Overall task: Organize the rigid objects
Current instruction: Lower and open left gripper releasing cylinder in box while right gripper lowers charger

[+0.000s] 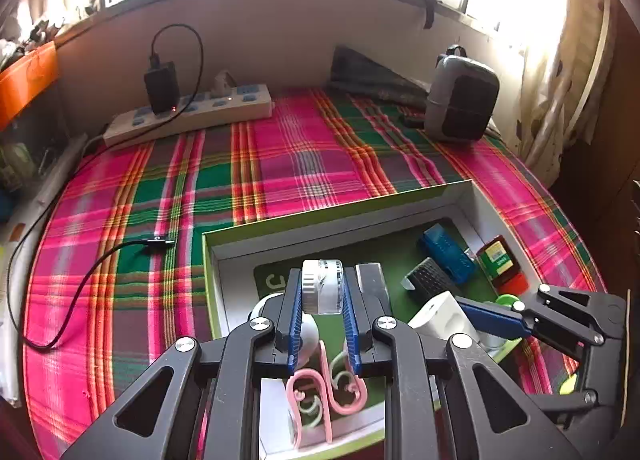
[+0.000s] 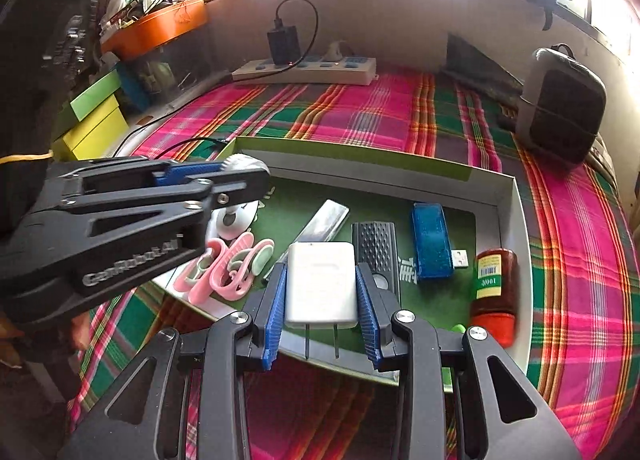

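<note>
1. Inside, the box [image 2: 506, 204] holds pink clips [image 2: 228, 266], a metal bar [image 2: 324, 220], a blue stick [image 2: 432, 240] and a red bottle [image 2: 494, 288].
2. Left gripper [image 1: 320, 292] — jaws clamp a clear cap [image 1: 322, 286] above the box.
3. Right gripper [image 2: 320, 300] — jaws grip a white charger [image 2: 320, 284].

The left wrist view is taken from behind the left tongs [image 1: 322, 298], close above the near edge of the open box [image 1: 340, 212], facing the window wall. The right wrist view is set behind the right tongs [image 2: 322, 292], equally near, further right. The box, the plaid cloth [image 1: 280, 148], the power strip [image 2: 308, 70] and each other's tongs are shared.
</note>
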Demonstrator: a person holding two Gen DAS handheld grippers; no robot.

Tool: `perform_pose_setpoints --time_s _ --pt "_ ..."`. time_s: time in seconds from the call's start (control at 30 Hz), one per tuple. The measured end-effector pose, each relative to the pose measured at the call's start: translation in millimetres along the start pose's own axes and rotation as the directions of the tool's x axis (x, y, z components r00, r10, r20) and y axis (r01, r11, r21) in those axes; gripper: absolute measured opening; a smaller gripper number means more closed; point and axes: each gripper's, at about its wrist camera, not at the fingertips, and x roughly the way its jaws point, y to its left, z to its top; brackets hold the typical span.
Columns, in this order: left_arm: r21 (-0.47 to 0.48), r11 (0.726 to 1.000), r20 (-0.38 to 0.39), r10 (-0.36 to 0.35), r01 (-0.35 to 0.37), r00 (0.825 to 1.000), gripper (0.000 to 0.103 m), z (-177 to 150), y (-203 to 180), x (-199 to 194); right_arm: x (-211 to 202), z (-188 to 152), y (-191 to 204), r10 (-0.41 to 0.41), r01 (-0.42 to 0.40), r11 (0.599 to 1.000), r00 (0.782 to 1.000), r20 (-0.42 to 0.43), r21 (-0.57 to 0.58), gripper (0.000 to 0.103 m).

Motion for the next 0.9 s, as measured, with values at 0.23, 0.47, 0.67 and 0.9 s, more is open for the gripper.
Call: perform_pose_setpoints --time_s 0.23,0.47,0.67,0.9 --pt "0.004 1.0 -0.025 0.004 -0.004 1.0 0.018 6.0 1.0 17.7 1.7 0.5 4.0 0.005 -0.005 1.0 1.0 0.008 -0.025 0.035" --pt "0.005 1.0 -0.038 0.007 -0.007 0.999 0.018 9.2 3.2 27.9 9.6 0.4 5.7 0.027 -0.027 0.999 1.0 -0.012 -0.027 0.034" --pt "0.006 1.0 -0.058 0.007 -0.007 0.998 0.018 7.4 2.5 37.6 15.5 -0.2 7.4 0.035 -0.036 0.999 0.999 -0.027 -0.036 0.034" --pt "0.014 1.0 -0.068 0.004 -0.003 0.998 0.018 5.6 1.0 42.2 18.6 1.0 7.7 0.034 -0.035 0.999 0.999 -0.03 -0.036 0.034"
